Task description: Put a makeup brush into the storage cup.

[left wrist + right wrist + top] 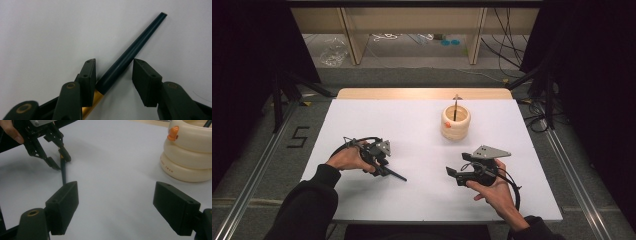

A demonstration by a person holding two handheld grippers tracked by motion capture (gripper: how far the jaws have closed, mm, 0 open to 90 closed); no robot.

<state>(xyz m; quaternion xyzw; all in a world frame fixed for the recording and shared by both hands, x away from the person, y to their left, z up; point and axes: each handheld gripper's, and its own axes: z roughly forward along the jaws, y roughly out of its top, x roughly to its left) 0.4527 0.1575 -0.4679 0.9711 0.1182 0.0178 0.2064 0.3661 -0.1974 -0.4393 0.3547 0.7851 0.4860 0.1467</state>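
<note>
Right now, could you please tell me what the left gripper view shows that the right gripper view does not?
Left gripper view: the pen's gold band up close, beside one pad of the left tongs, with a gap to the other pad. Right gripper view: the open right tongs, the cream ringed holder with its orange knob, and a fingertip. Both: the dark pen lying on the white table between the left tongs.

The white counter [422,200] carries a dark pen [395,175] lying flat and a cream ringed holder [455,122], probably plastic.
</note>
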